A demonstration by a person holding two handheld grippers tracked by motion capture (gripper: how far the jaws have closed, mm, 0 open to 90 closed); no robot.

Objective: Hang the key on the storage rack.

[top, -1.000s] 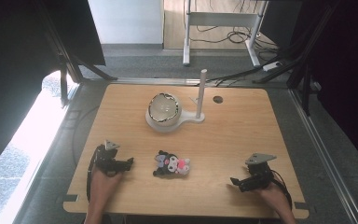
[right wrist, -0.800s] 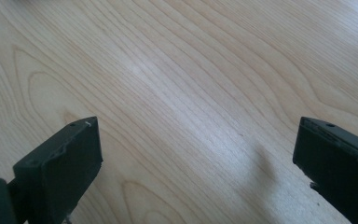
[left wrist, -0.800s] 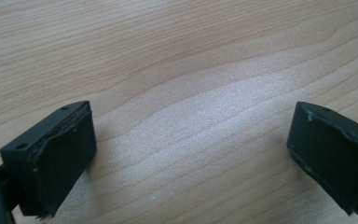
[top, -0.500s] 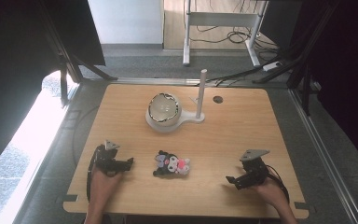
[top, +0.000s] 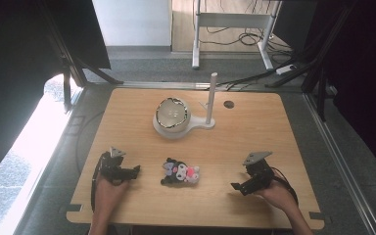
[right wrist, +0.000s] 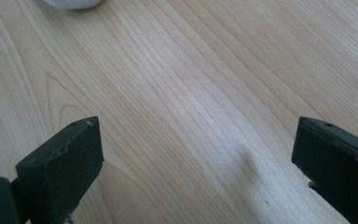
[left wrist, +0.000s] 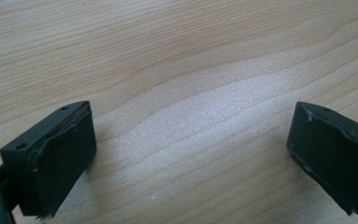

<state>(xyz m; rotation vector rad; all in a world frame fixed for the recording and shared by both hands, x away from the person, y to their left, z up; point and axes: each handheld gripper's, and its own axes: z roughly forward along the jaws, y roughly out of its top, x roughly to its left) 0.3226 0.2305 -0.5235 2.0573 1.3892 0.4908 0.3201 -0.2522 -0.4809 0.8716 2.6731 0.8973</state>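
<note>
Two grippers rest low over a pale wooden table (top: 274,122), the largest thing in frame, its grain running bare under both gripper views. Toward the far middle of the table stands a white stand (top: 196,125) with an upright post (top: 210,95) and a shiny domed bowl-like piece (top: 171,115) seated on its base; what the dome is exactly cannot be told. A small dark round spot (top: 229,104) lies just beyond the stand. Near the front edge, between the two hands, lies a small plush toy (top: 180,172), dark-bodied with pink and pale patches, on its side and touching nothing else. Left gripper (top: 133,171) sits just beside the toy, jaws pointed roughly toward it; in its own view the jaws stand wide apart with plain wood between them, holding nothing (left wrist: 186,154). Right gripper (top: 236,187) is farther from the toy, angled inward, jaws likewise spread wide and empty over bare wood (right wrist: 196,158), with a white rounded edge at that view's upper left corner. Judgement: the work is at its approach stage, nothing grasped yet, and the plush toy is the likely target. Next move calls for one gripper, probably the nearer left, to slide in so the toy's soft body lies between the jaws, then close gently enough not to push it away.
</note>
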